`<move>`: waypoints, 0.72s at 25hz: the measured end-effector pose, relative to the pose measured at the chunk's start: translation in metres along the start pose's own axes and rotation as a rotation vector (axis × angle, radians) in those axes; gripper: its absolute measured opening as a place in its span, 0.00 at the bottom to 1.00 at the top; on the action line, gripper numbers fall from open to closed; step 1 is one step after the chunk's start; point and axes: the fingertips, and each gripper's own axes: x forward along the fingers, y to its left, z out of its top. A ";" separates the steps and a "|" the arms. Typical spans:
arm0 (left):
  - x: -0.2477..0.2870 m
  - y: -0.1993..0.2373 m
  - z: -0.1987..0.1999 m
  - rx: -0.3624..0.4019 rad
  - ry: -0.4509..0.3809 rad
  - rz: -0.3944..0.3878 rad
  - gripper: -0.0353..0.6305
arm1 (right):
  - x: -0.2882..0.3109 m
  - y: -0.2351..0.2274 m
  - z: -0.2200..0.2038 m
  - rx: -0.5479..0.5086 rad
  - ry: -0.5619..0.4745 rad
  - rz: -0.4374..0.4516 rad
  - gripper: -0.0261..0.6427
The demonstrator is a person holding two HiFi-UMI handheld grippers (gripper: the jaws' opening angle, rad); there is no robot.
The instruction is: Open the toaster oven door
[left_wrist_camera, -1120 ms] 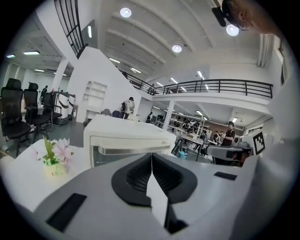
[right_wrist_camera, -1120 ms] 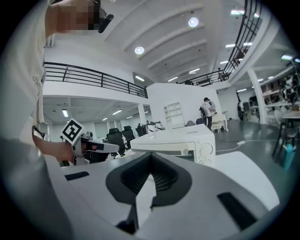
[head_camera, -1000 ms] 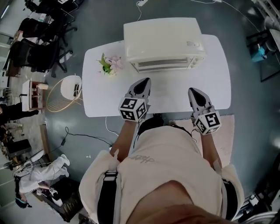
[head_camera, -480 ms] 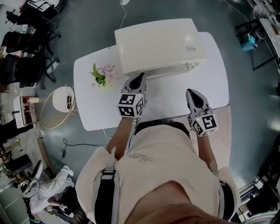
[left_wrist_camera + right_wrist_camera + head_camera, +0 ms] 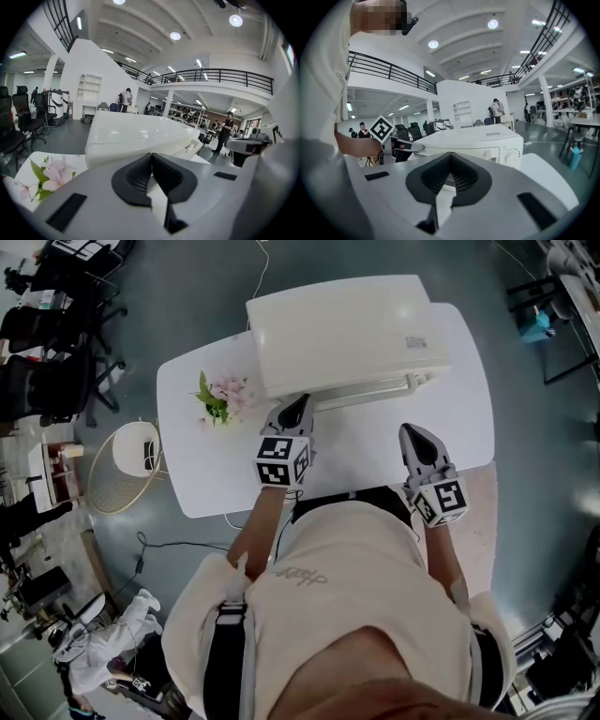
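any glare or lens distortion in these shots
Head view: a soft glare patch on the toaster oven top, room edges bowed. Left gripper view: heavy fisheye with black corners, ceiling lights blown out, the left claw filling the lower half. Right gripper view: same fisheye and dark corners.

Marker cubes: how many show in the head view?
2. One cube sits on the left gripper, close to the toaster oven; the other cube sits on the right gripper, at the near right corner of the table. None seems hidden.
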 end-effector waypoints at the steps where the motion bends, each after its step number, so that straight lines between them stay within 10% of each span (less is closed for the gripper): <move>1: 0.001 0.000 0.000 0.011 0.008 0.006 0.08 | 0.001 -0.001 0.001 0.000 -0.001 0.008 0.05; 18: 0.001 -0.008 -0.013 0.084 0.101 0.122 0.08 | 0.012 -0.013 0.000 0.021 0.011 0.159 0.05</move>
